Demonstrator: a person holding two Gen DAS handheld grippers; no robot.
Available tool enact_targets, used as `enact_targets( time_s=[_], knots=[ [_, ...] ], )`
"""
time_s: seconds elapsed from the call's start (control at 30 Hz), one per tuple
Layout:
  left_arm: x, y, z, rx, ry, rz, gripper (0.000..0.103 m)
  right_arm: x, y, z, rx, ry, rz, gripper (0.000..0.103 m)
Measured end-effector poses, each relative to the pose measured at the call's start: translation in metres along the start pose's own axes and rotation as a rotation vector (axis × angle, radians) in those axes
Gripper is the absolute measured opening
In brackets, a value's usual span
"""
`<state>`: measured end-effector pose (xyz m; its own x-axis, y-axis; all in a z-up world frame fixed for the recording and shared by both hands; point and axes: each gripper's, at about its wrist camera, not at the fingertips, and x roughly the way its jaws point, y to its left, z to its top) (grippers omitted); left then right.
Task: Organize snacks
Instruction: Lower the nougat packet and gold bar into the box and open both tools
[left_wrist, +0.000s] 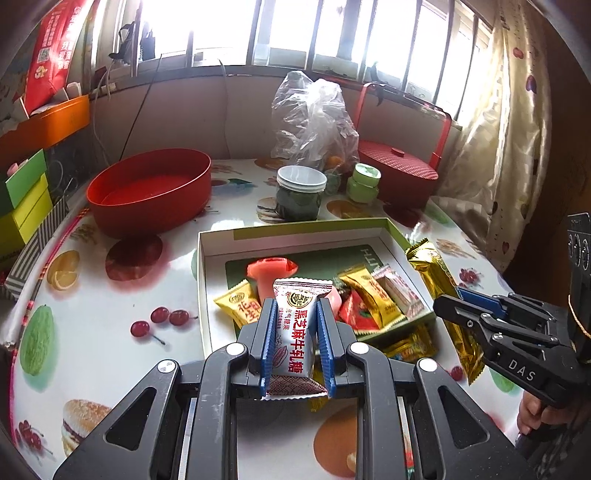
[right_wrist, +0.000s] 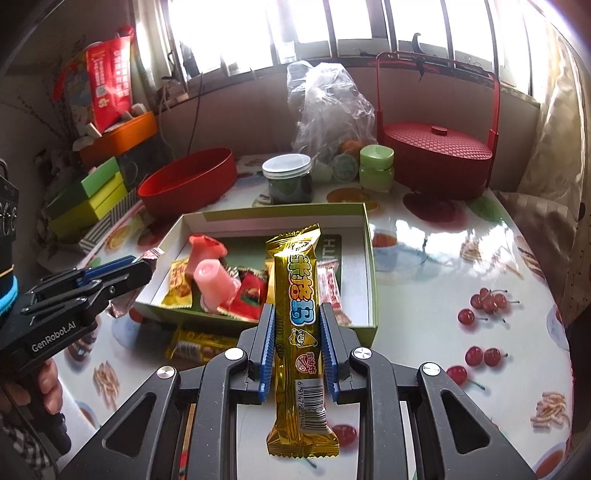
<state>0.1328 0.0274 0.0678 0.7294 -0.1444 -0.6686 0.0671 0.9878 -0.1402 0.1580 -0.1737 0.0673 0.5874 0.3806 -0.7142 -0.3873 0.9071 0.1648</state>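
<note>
In the left wrist view my left gripper (left_wrist: 296, 306) is shut on a white nougat packet (left_wrist: 295, 332) with red lettering, held upright above the near edge of an open green-and-white box (left_wrist: 291, 230). The box holds a pink jelly cup (left_wrist: 271, 271), yellow packets and a red packet. In the right wrist view my right gripper (right_wrist: 297, 308) is shut on a long gold bar (right_wrist: 297, 280), just before the box (right_wrist: 280, 218). Each gripper shows in the other's view: the right gripper (left_wrist: 448, 306) with the gold bar (left_wrist: 428, 266), the left gripper (right_wrist: 144, 266) at the box's left side.
A gold packet (right_wrist: 192, 347) lies on the table before the box. Behind stand a red round tub (left_wrist: 147, 188), a white-lidded jar (left_wrist: 301, 192), green pots (left_wrist: 364, 182), a plastic bag (left_wrist: 310, 118) and a red lidded basket (left_wrist: 399, 170). Stacked green boxes (left_wrist: 22, 199) line the left edge.
</note>
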Motion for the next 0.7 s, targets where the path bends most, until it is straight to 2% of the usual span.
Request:
enact_targets(
  time_s=[0.13,0.7],
  knots=[
    [0.007,0.004,0.006,-0.017,0.010,-0.016,0.022,0.007,0.000,0.008,-0.002,0.000,-0.009,0.022],
    [0.035,0.007,0.016,-0.027,0.042,0.005,0.022,0.052,-0.006,0.030,0.010,0.044,-0.041,0.022]
  ],
)
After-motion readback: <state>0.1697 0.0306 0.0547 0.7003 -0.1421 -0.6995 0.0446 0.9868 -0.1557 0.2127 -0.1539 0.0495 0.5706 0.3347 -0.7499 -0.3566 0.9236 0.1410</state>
